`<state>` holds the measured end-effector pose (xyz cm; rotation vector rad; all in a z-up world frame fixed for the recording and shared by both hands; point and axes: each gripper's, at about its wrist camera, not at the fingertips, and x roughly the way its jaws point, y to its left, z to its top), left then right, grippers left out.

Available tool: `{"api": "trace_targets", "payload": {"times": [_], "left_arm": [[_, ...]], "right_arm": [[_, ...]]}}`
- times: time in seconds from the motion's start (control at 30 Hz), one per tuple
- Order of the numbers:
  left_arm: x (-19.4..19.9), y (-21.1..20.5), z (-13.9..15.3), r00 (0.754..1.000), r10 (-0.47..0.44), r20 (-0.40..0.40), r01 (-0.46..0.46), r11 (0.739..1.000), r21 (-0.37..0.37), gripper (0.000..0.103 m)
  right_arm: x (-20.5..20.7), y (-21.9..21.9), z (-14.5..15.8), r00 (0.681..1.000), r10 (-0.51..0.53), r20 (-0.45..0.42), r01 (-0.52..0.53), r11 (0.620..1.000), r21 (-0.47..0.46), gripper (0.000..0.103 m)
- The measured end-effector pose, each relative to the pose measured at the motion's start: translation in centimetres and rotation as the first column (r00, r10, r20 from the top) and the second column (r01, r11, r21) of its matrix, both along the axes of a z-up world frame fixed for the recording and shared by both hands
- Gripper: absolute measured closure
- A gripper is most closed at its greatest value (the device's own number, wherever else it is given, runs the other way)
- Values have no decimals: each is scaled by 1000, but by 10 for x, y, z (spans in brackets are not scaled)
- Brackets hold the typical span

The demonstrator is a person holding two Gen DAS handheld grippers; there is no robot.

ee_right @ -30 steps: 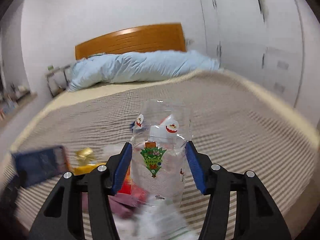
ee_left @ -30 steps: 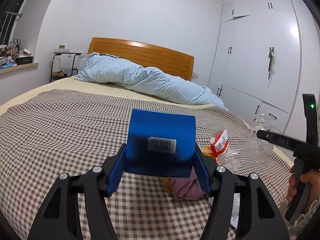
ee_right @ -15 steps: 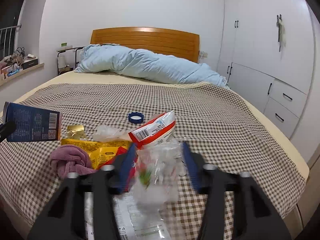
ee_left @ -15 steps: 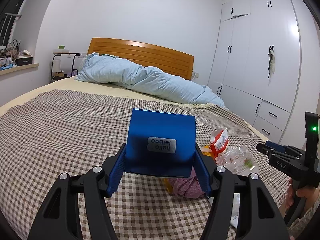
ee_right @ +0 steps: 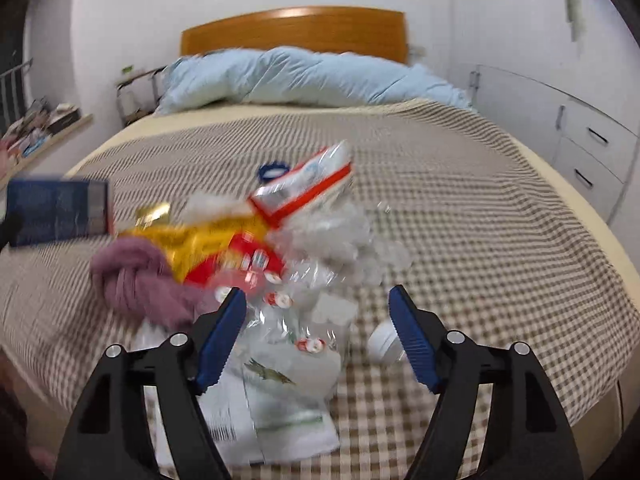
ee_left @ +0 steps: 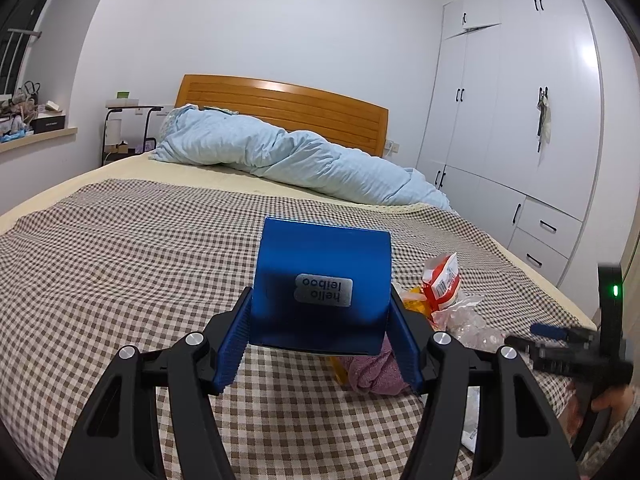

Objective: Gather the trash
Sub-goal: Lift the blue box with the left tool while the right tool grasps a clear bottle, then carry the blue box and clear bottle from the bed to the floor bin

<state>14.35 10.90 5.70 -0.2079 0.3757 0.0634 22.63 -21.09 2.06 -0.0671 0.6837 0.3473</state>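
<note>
While the left gripper [ee_left: 320,344] is clamping the blue box [ee_left: 322,286] at lower centre of its view, the right gripper [ee_right: 316,336] is standing with jaws apart, having just been opening over the clear plastic wrapper [ee_right: 304,320], which is lying loose between them, touching neither pad. Light, crinkly and slippery, it probably wants pinching at a bunched fold. Farther up, the yellow-red snack bag [ee_right: 216,248] and pink cloth [ee_right: 136,280] are resting on the checked bedspread [ee_right: 460,220].
</note>
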Motion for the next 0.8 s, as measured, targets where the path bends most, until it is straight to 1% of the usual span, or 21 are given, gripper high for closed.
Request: {"api": "trace_targets", "payload": {"times": [0.1, 0.23, 0.3, 0.33, 0.37, 0.4, 0.43, 0.47, 0.5, 0.53, 0.57, 0.6, 0.67, 0.8], "left_arm": [[1, -2, -1, 1000, -4, -4, 4, 1000, 2, 43], [2, -7, -3, 1000, -11, -10, 11, 1000, 23, 43], [2, -9, -3, 1000, -12, -11, 13, 999, 31, 43], [2, -9, -3, 1000, -12, -11, 13, 999, 32, 43], [2, -9, -3, 1000, -12, -12, 13, 999, 34, 43], [2, -10, -3, 1000, -12, -12, 12, 999, 34, 43], [2, -10, -3, 1000, -12, -13, 13, 999, 36, 43], [2, -11, -4, 1000, -12, -14, 13, 999, 38, 43], [2, -11, -4, 1000, -13, -14, 13, 999, 39, 43], [2, -11, -3, 1000, -13, -13, 14, 999, 40, 43], [1, -12, -3, 1000, -16, -12, 17, 999, 43, 43], [1, -13, -3, 1000, -19, -11, 19, 999, 46, 43], [-2, -15, -2, 1000, -24, -8, 25, 998, 56, 43], [-9, -23, -2, 999, -40, -1, 40, 996, 79, 43]], "right_arm": [[-8, -4, -8, 998, 55, -22, -54, 996, 68, 30], [-10, -3, -20, 994, 85, -68, -76, 989, 128, 30], [-15, -4, -22, 994, 95, -57, -85, 982, 168, 32], [-17, -5, -21, 994, 96, -51, -85, 980, 180, 41], [-18, -5, -21, 994, 98, -53, -86, 977, 194, 54], [-19, -6, -19, 994, 99, -52, -86, 973, 216, 62], [-21, -9, -16, 993, 106, -46, -92, 967, 237, 76], [-24, -11, -14, 993, 112, -36, -99, 962, 256, 85], [-28, -12, -9, 992, 123, -16, -114, 954, 276, 89], [-31, -13, -5, 992, 126, 2, -122, 952, 281, 96], [-34, -12, -1, 991, 131, 17, -131, 951, 280, 100], [-40, -10, 4, 991, 123, 43, -130, 957, 258, 100], [-45, -8, 11, 988, 139, 65, -151, 955, 254, 101], [-57, -4, 24, 985, 138, 108, -159, 963, 220, 101]]}}
